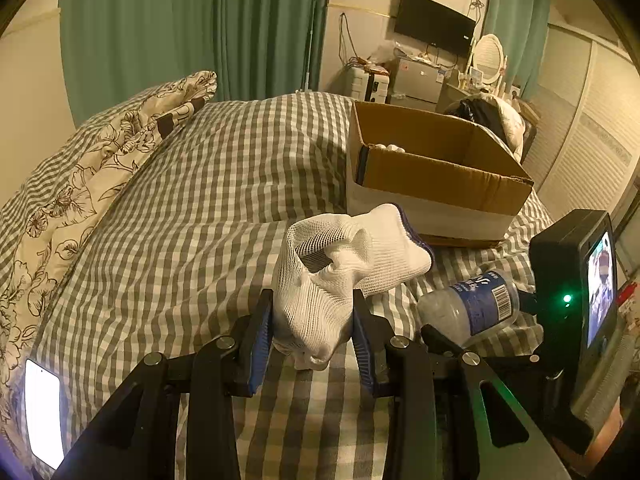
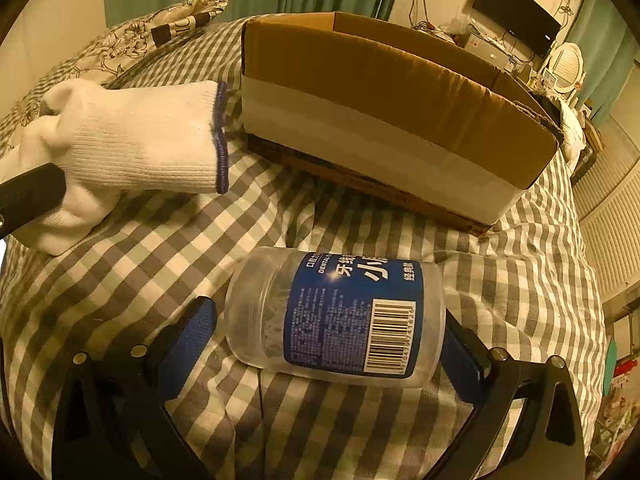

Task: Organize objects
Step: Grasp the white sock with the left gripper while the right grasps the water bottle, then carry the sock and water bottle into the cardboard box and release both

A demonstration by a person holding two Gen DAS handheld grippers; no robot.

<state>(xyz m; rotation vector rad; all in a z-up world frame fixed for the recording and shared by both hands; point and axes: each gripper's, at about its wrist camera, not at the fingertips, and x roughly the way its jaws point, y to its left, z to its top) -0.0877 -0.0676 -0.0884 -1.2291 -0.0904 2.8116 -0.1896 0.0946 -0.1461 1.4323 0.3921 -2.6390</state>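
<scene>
Glove: white knit, blue-edged cuff, clamped between both pads of the left claw and lifted off the bed. The cuff end points toward the box, which suggests it is bound there.

Jar: clear plastic with a blue label and barcode, lying sideways between the fingers of the right claw. The right finger meets its end; the left pad appears to stand just clear, so I cannot tell whether the grip is closed.

Box: open-topped cardboard on the bed, just beyond both items, well placed as the collecting point.

Obscured: the box interior is largely hidden by its near wall; only a few small white things show at one inner corner. The jar's contents are indistinct.
</scene>
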